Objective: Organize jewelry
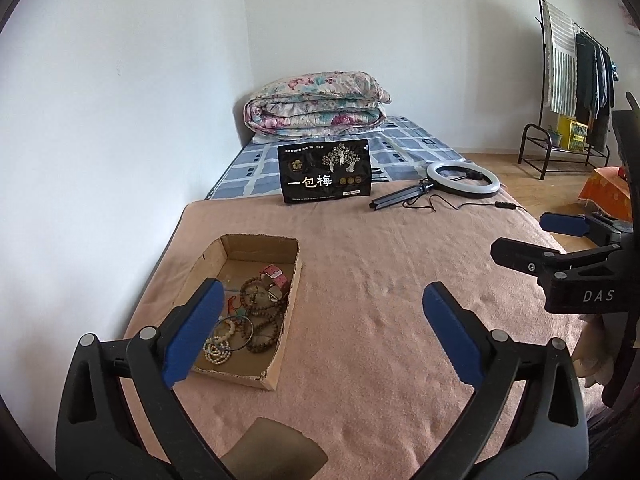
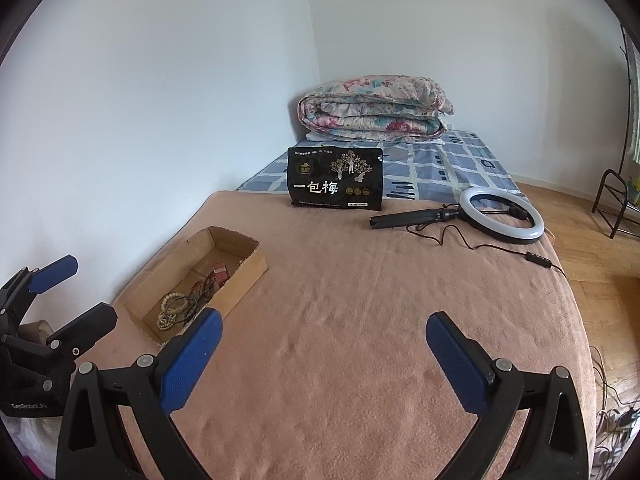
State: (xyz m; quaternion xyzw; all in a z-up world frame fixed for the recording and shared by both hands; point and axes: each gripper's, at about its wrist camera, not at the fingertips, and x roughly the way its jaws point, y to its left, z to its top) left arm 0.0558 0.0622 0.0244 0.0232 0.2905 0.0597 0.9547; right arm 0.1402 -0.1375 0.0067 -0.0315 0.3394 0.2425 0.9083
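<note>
A shallow cardboard box (image 1: 208,264) lies on the pink blanket at the left; it also shows in the right wrist view (image 2: 244,270). Inside it are brown bead strands (image 1: 264,316), a white bead bracelet (image 1: 218,350), a thin dark bangle (image 1: 234,332) and a pink-strapped watch (image 1: 276,276). My left gripper (image 1: 324,332) is open and empty, held above the blanket just right of the box. My right gripper (image 2: 324,356) is open and empty, further right over bare blanket. Each gripper shows at the edge of the other's view.
A black snack bag (image 1: 325,172) stands at the blanket's far edge. A ring light on a small tripod (image 1: 464,180) with its cable lies at the far right. A folded floral quilt (image 1: 316,108) sits on the checked sheet. A clothes rack (image 1: 576,80) stands on the floor right.
</note>
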